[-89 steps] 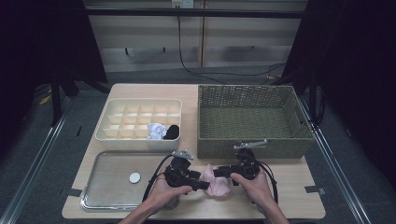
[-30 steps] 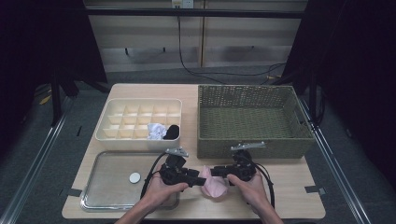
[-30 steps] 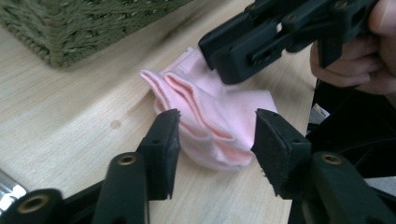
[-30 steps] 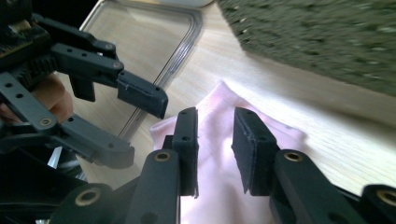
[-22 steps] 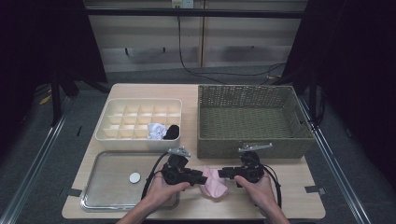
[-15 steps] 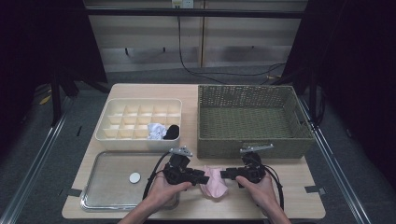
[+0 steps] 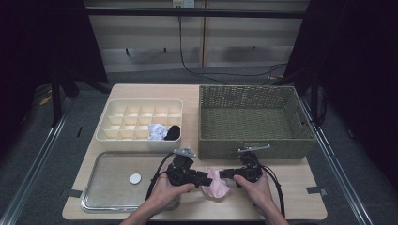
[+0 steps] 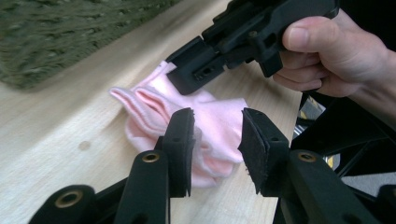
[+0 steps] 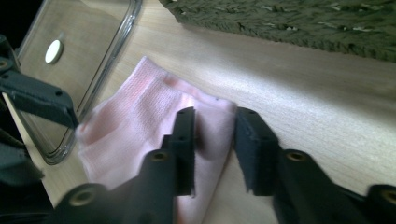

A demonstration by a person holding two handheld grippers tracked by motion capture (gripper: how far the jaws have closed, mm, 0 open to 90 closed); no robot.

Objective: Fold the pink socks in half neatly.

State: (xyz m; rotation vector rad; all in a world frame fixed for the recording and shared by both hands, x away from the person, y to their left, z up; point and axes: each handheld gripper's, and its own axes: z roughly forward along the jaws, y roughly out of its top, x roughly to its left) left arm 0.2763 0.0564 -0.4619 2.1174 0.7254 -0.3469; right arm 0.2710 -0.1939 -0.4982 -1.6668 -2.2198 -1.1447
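Claws [image 7: 205, 178] [image 7: 224, 174] meet at pink sock [image 7: 217, 187] on table [image 7: 291, 187].

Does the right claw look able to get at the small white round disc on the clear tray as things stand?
Probably not directly: the left claw and its hand sit between the right claw and the small white round disc, with the pink sock between the claws.

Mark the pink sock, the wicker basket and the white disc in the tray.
pink sock [image 7: 217, 186], high view, middle of the folded cloth between the two grippers.
wicker basket [image 7: 251, 148], high view, near wall.
white disc [image 7: 135, 178], high view, its centre, lying in the clear tray.
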